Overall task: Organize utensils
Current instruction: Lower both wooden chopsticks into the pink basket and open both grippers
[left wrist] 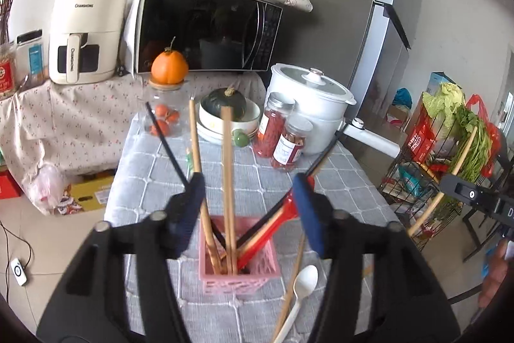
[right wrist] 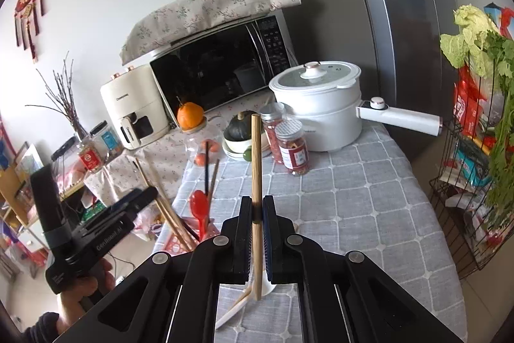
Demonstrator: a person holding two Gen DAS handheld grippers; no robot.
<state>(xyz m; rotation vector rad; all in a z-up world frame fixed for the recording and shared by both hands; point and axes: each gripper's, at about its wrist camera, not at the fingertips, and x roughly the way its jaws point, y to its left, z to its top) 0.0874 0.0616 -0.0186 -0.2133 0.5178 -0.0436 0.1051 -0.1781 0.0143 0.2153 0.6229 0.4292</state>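
Observation:
A pink lattice utensil holder (left wrist: 237, 269) stands on the grey checked tablecloth (left wrist: 257, 176), below my open left gripper (left wrist: 249, 201). It holds several wooden chopsticks (left wrist: 228, 176), a black chopstick (left wrist: 167, 147) and a red spoon (left wrist: 279, 217). A white spoon (left wrist: 302, 282) and a wooden chopstick (left wrist: 292, 278) lie on the cloth to its right. My right gripper (right wrist: 257, 214) is shut on one upright wooden chopstick (right wrist: 256, 176), above the white spoon (right wrist: 231, 314). The holder (right wrist: 180, 240) and my left gripper (right wrist: 128, 208) show at left in the right wrist view.
At the table's back stand a white electric pot (left wrist: 308, 105) with a long handle, two jars of red goods (left wrist: 282, 134), a bowl with a green squash (left wrist: 228, 114) and a glass jar (left wrist: 165, 111). A microwave (left wrist: 205, 28) and air fryer (left wrist: 85, 31) stand behind. A wire vegetable rack (right wrist: 475, 156) is right.

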